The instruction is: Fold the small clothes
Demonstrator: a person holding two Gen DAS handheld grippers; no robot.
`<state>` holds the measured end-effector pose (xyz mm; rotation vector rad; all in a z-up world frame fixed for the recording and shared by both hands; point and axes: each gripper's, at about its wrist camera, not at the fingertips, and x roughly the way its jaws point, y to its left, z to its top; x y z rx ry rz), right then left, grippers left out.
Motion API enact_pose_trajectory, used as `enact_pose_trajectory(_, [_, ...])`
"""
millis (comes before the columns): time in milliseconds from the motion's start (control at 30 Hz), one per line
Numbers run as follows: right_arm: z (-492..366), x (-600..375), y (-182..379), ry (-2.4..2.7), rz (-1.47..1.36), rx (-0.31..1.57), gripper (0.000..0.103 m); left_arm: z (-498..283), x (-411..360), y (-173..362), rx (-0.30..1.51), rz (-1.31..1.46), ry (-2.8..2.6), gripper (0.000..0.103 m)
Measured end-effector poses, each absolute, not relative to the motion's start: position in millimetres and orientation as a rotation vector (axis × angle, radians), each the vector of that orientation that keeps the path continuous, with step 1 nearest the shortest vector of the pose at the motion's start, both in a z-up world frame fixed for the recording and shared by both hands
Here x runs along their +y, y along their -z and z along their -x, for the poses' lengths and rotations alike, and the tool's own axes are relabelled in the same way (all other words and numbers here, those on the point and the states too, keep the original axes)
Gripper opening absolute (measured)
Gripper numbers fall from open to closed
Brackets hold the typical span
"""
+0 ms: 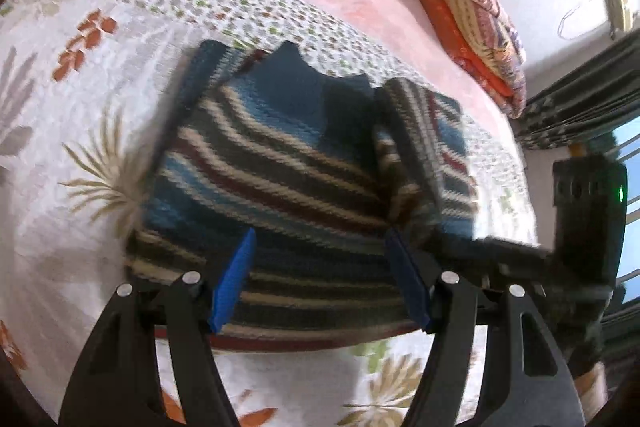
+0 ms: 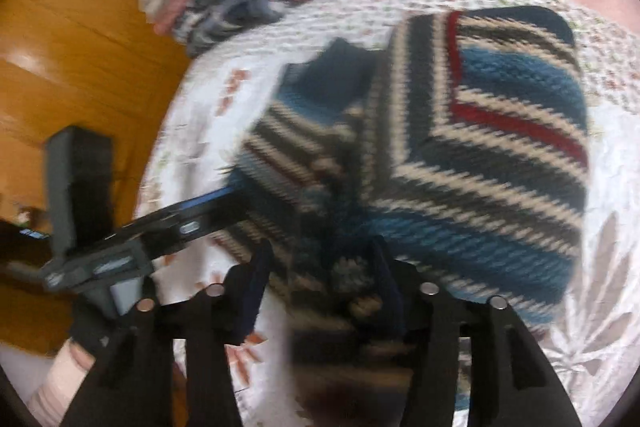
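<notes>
Striped sweater [image 1: 280, 163] lies on the floral bedspread [image 1: 80, 107], one side already folded over. Our left gripper [image 1: 320, 279] hovers wide open above the hem, empty; right gripper [image 2: 320, 287] is spread too, hold unclear. We'd grab the hem evenly and fold up.

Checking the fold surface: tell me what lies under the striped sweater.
The striped sweater lies on a white floral bedsheet, visible around it. The part directly beneath is covered.
</notes>
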<state>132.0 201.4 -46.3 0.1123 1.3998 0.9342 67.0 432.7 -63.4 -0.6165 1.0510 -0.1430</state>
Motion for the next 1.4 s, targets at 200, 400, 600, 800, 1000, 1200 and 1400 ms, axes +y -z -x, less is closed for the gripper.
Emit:
enact_pose_trajectory(200, [-109, 163, 18, -1.029, -0.267, 1.340, 0.056, -85, 416, 75, 1.099, 0.701, 0.188, 0.067])
enact_pose_trajectory(400, [-94, 79, 30, -0.863, -0.324, 1.309, 0.057, -103, 395, 90, 1.147, 0.698, 0.198, 0.067])
enact_pose_trajectory(600, [-91, 20, 67, -0.751, -0.409, 1.352, 0.057, -119, 376, 96, 1.144, 0.728, 0.220, 0.071])
enact_pose_trajectory(800, [-86, 7, 88, -0.726, -0.436, 1.358, 0.057, -126, 362, 90, 1.100, 0.768, 0.297, 0.073])
enact_pose_trajectory(1000, [-85, 11, 95, -0.726, -0.430, 1.357, 0.057, -145, 342, 100, 1.173, 0.710, 0.258, 0.077])
enact_pose_trajectory(1200, [-83, 13, 94, -0.713, -0.405, 1.356, 0.057, -156, 322, 94, 1.175, 0.629, 0.230, 0.034])
enact_pose_trajectory(1400, [-82, 6, 86, -0.701, -0.419, 1.340, 0.057, -153, 316, 74, 1.097, 0.624, 0.229, 0.023])
